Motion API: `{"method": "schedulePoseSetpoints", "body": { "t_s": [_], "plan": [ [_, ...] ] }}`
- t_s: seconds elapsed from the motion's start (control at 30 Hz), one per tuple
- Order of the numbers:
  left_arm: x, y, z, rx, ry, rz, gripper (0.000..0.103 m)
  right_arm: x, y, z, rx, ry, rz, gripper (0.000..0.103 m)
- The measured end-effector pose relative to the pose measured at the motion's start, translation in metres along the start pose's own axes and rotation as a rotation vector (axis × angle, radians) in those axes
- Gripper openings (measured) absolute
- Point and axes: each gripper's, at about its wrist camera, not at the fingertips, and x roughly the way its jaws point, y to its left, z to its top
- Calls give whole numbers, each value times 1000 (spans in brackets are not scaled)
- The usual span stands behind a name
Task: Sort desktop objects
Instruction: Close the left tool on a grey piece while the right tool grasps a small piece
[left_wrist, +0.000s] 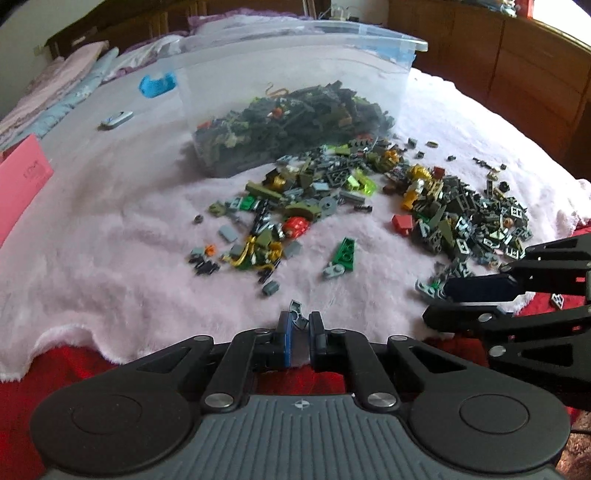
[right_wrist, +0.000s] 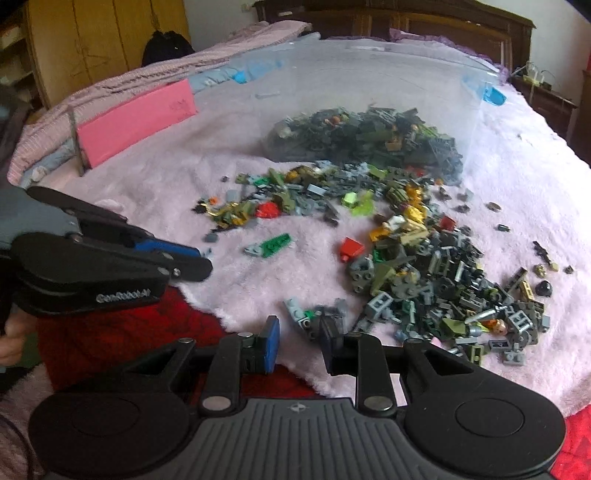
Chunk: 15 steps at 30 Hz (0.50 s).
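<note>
A heap of small building bricks (left_wrist: 369, 206) lies on a pink fluffy blanket (left_wrist: 110, 266); it also shows in the right wrist view (right_wrist: 424, 266). A clear plastic bin (left_wrist: 295, 110) holds many more bricks; it shows in the right wrist view too (right_wrist: 369, 110). My left gripper (left_wrist: 300, 325) is shut on a small grey curved piece (left_wrist: 297, 314) near the blanket's front edge. My right gripper (right_wrist: 300, 328) is open, low over the near edge of the heap, with grey and green pieces (right_wrist: 304, 314) between its fingers. It shows from the side in the left wrist view (left_wrist: 461, 295).
A pink card (right_wrist: 136, 122) stands at the left. A blue clip (left_wrist: 157, 85) and a small silver object (left_wrist: 116, 120) lie on the bed behind. A green wedge plate (left_wrist: 345, 253) lies apart from the heap. A red cover (left_wrist: 55, 369) shows under the blanket's front edge.
</note>
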Motion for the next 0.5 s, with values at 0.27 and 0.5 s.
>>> {"method": "schedulePoseSetpoints", "body": {
  "t_s": [0.27, 0.5],
  "plan": [
    [5, 2, -2, -31, 6, -8, 18, 1, 6, 4, -17, 0, 11, 27],
    [9, 0, -3, -32, 8, -9, 19, 11, 3, 4, 7, 21, 7, 27]
  ]
}}
